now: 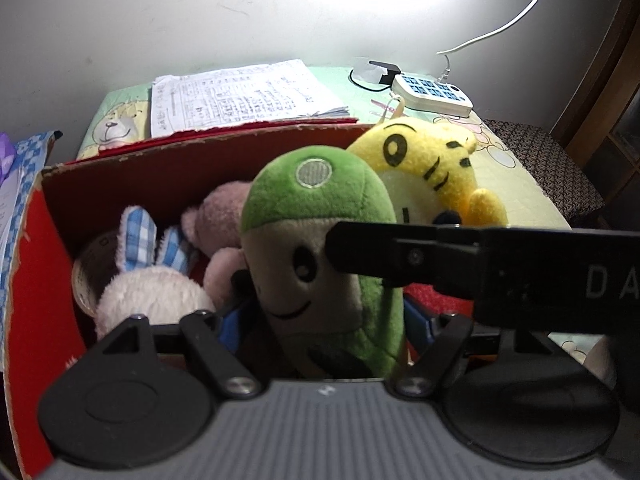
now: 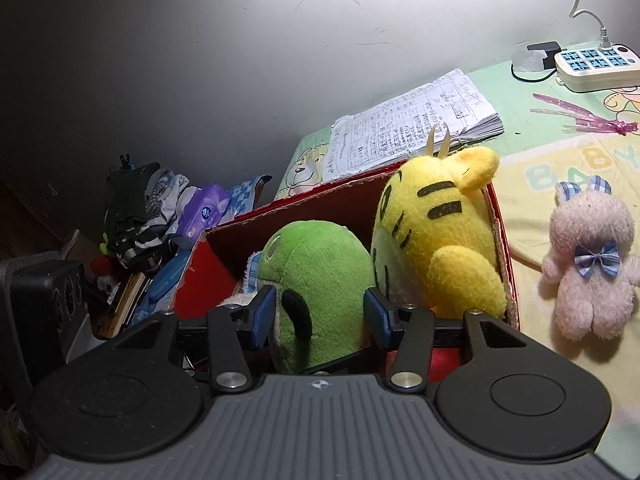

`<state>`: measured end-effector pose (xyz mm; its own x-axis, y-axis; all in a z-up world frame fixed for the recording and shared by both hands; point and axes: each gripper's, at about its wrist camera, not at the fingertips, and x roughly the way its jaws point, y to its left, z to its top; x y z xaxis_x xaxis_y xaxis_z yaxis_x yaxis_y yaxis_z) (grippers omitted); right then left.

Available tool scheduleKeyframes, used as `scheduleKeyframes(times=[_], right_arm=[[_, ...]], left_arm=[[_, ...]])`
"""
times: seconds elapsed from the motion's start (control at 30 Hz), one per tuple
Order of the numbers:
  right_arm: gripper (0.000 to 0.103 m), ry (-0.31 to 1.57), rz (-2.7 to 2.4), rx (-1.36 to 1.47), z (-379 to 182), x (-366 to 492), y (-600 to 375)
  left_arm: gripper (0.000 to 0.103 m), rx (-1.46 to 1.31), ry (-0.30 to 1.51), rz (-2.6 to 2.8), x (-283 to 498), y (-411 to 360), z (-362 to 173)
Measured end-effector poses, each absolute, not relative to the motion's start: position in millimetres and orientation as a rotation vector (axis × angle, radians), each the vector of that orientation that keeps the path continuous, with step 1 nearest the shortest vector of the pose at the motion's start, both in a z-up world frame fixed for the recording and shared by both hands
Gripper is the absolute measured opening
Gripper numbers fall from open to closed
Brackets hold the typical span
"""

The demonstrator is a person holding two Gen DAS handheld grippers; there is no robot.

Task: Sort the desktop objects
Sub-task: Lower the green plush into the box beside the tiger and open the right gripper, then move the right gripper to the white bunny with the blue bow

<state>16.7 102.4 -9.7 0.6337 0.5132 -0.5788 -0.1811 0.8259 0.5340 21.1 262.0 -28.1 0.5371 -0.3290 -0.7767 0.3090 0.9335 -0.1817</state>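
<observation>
While the green plush toy with the stitched smiling face (image 2: 320, 300) sits over the red cardboard box (image 2: 192, 284), you are in the placing step of the sort, as I read it.

Starting at the left of the right wrist view, a dark speaker-like unit (image 2: 44, 304) and a heap of clothes with a purple tissue pack (image 2: 204, 212) lie beyond the box, off the desk. Next comes the box itself, already holding a white-and-blue checked bunny (image 1: 148, 280) and a pale pink plush (image 1: 220, 220), seen in the left wrist view. Your right gripper (image 2: 320, 314) has its blue pads on both flanks of the green toy, closed onto it. Your left gripper (image 1: 320, 320) also has the toy between its fingers, but its tips are hidden, so I cannot tell how it is set. Just right of the green toy, a yellow striped tiger plush (image 2: 436, 240) leans against the box's right wall. Further right, a small pink bear with a blue bow (image 2: 592, 264) lies on the pastel baby-print cloth (image 2: 560, 168), well apart from the box.

Your next move probably calls for lowering the green toy into the gap beside the tiger, spreading the right fingers, then going for the pink bear.
</observation>
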Motion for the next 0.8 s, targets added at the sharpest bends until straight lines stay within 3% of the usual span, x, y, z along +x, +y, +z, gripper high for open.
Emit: scheduleKeyframes(times=[0.8], right_arm=[[0.054,0.683,0.479,0.665,0,-18,36]], left_arm=[[0.08,-0.033,0.815,-0.316,-23,247,28]])
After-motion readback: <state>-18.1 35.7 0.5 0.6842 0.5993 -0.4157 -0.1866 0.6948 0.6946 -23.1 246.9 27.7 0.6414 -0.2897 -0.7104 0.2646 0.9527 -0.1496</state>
